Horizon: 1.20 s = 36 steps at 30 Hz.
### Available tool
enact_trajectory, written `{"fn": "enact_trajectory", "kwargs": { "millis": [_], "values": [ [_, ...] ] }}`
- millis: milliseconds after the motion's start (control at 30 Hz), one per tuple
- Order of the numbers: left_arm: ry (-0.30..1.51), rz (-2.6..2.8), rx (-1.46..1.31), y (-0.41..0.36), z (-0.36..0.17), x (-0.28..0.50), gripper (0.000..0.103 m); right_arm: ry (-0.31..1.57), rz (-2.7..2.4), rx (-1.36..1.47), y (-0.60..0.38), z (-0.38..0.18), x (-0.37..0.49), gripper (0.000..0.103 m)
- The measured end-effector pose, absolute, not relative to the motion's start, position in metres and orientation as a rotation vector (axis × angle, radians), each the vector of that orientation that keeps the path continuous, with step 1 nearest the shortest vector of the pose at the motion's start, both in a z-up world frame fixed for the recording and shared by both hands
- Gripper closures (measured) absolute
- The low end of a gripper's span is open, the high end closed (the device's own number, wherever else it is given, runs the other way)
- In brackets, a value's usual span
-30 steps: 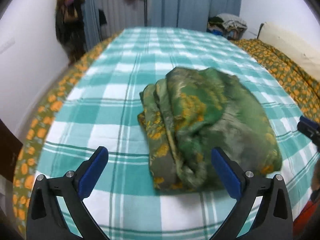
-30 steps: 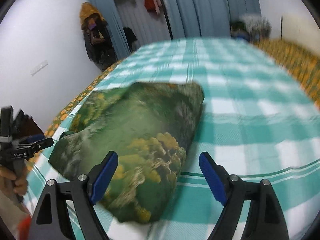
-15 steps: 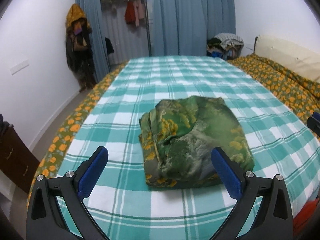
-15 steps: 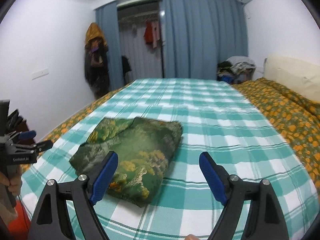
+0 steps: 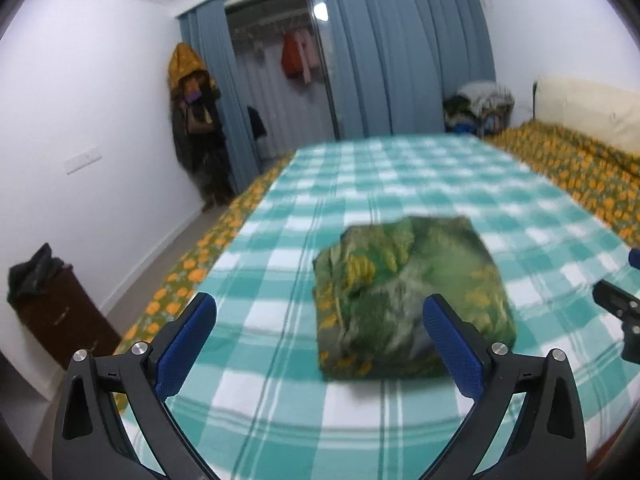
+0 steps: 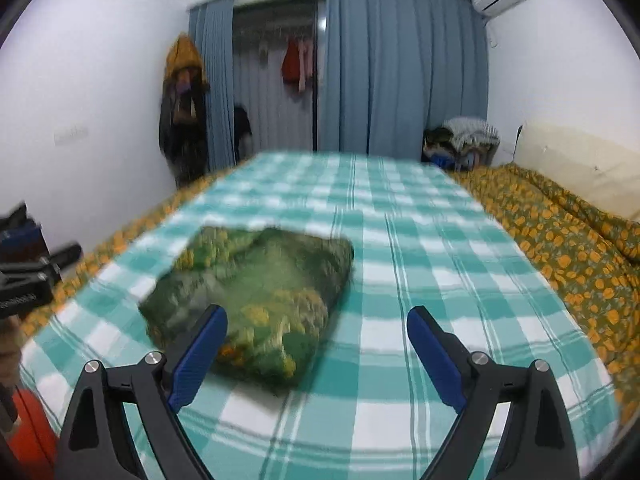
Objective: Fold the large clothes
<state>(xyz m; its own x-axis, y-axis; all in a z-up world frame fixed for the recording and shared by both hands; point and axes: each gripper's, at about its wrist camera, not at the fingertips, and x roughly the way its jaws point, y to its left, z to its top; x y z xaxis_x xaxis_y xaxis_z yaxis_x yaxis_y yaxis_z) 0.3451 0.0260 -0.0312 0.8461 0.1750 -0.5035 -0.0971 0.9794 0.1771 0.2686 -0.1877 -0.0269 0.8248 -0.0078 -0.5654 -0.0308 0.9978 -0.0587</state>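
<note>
Standing wide apart with nothing between its blue pads, the left gripper (image 5: 320, 338) hangs above the near edge of the bed. The right gripper (image 6: 317, 350) is likewise spread wide and empty; its jaws have just been opening further, with no cloth between them. Both are clear of the fabric.

Just beyond the fingertips lies the folded green garment (image 5: 408, 296), a compact bundle with yellow-orange floral print, resting flat on the teal-and-white checked bedsheet (image 5: 400, 184). Seen from the right wrist, the bundle (image 6: 256, 296) sits left of centre, near the sheet's left border. Focus is soft on both.

An orange-flowered bedspread (image 6: 568, 248) shows along both sides of the sheet. A cream pillow (image 5: 592, 112) rests at the far right. Past the foot of the bed, a pile of clothes (image 6: 464, 140) sits by blue curtains (image 6: 400, 68), and hanging garments (image 5: 296, 56) show in the open closet.
</note>
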Motion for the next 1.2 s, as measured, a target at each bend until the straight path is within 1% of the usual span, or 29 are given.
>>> {"fn": "enact_trajectory", "kwargs": {
  "millis": [100,233,333,567,867,1200],
  "values": [
    [0.671,0.054,0.128,0.024,-0.040,0.347,0.000,0.668,-0.001,-0.055,-0.179,-0.035,0.269,0.010],
    [0.698,-0.039,0.047,0.029,-0.047,0.337,0.000,0.747,-0.033,-0.075,-0.163,-0.044,0.261,0.010],
    [0.751,-0.051,0.018,0.030,-0.052,0.337,0.000,0.786,-0.043,-0.074,-0.157,-0.048,0.253,0.010],
    [0.805,-0.034,0.020,0.024,-0.060,0.338,0.000,0.785,-0.078,-0.103,-0.151,-0.043,0.243,0.010],
    [0.843,-0.040,0.024,0.017,-0.062,0.334,0.000,0.789,-0.078,-0.096,-0.151,-0.041,0.238,0.010],
    [0.811,-0.007,0.072,0.010,-0.056,0.329,0.000,0.786,-0.078,-0.102,-0.150,-0.040,0.234,0.010]
  ]
}}
